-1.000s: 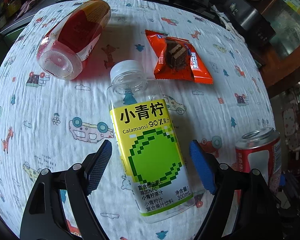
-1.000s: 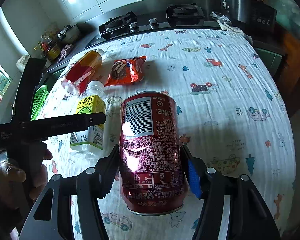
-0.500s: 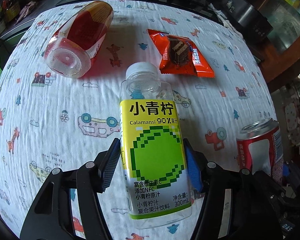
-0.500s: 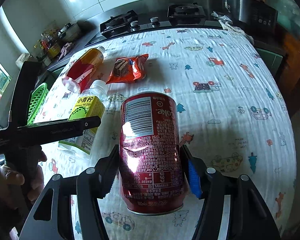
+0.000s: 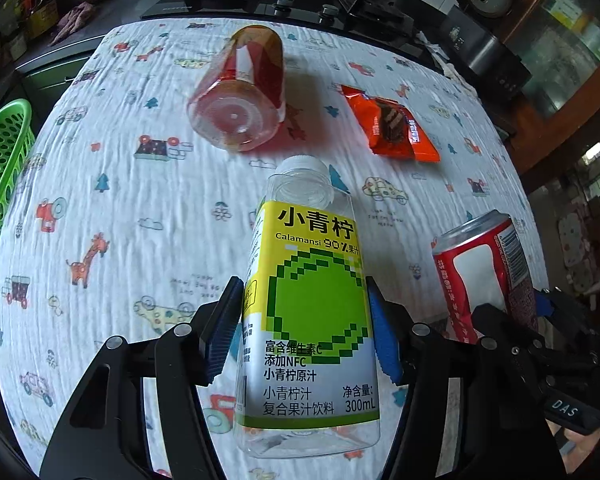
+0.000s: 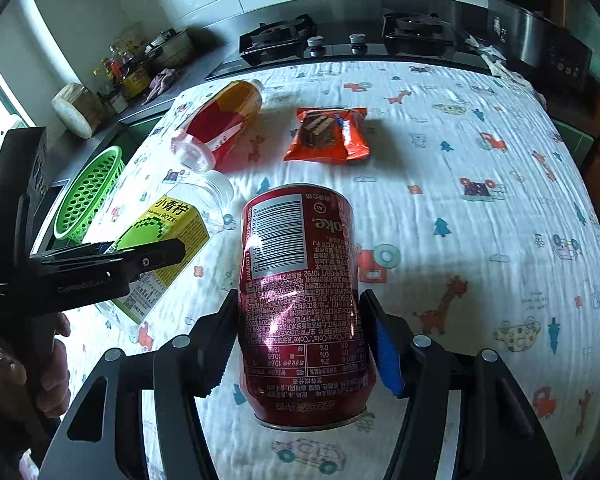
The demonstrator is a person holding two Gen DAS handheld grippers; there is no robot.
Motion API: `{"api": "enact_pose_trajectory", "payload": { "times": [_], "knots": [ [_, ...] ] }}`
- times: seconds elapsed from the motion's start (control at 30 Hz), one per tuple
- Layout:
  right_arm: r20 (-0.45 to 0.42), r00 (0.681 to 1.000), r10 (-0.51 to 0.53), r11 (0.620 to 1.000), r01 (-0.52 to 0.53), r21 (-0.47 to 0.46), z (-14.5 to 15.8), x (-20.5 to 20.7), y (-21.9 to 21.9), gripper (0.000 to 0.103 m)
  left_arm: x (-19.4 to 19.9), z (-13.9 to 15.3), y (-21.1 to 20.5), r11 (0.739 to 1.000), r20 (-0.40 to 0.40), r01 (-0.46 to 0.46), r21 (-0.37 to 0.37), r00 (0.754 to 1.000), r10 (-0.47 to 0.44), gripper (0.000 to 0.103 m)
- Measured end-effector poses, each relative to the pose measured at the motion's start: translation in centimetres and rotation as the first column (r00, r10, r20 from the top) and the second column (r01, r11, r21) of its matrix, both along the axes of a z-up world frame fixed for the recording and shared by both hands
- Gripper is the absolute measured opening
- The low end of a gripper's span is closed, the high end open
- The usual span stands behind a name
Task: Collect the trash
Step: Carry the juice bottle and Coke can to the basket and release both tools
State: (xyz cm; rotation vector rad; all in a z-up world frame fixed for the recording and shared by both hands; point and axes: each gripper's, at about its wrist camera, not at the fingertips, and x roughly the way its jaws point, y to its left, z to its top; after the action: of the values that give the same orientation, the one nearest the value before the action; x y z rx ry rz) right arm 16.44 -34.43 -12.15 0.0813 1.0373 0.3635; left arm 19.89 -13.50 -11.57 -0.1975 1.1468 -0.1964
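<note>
We see the bench (image 6: 480, 240) first, spread with a white cloth printed with cars, giraffes and little trees, and behind it a black gas hob (image 6: 348, 40) under a tiled wall. Off the bench's left edge sits a green perforated basket (image 6: 88, 192).

Now the tools. Our left tool (image 5: 304, 332) grips a clear juice bottle (image 5: 312, 312) with a yellow-green label, both blue pads pressed against its sides, white cap pointing away from us; in the right wrist view the bottle hangs tilted, its base clear of the cloth. Our right tool (image 6: 300, 340) is clamped on a red cola can (image 6: 300, 300), pads tight on either side, the barcode facing us and the print reading upside down. The can shows in the left wrist view too, just right of the juice bottle. A hand (image 6: 24, 372) wraps the left tool's handle at the lower left of the right wrist view.

Still lying on the cloth: a red-and-orange labelled bottle (image 5: 240, 96) on its side, clear base towards us, and to its right, a little apart, an orange snack packet (image 5: 392, 124) lying flat. Both are well beyond the tools.
</note>
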Motion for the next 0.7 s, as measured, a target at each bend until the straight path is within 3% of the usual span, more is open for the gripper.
{"api": "enact_pose_trajectory", "payload": {
  "times": [0.33, 0.7],
  "knots": [
    [0.017, 0.994, 0.106, 0.994, -0.107, 0.016, 1.4, 1.6, 8.9, 0.058, -2.0, 2.6, 8.6, 0.998, 0.068, -0.065, -0.017, 0.995, 0.066, 0.059],
    [0.039, 0.968, 0.246, 0.968, -0.248, 0.049, 3.2, 6.0, 22.9, 0.058, -0.6, 5.0, 24.5, 0.964, 0.126, -0.264, -0.008, 0.957, 0.263, 0.059]
  ]
}}
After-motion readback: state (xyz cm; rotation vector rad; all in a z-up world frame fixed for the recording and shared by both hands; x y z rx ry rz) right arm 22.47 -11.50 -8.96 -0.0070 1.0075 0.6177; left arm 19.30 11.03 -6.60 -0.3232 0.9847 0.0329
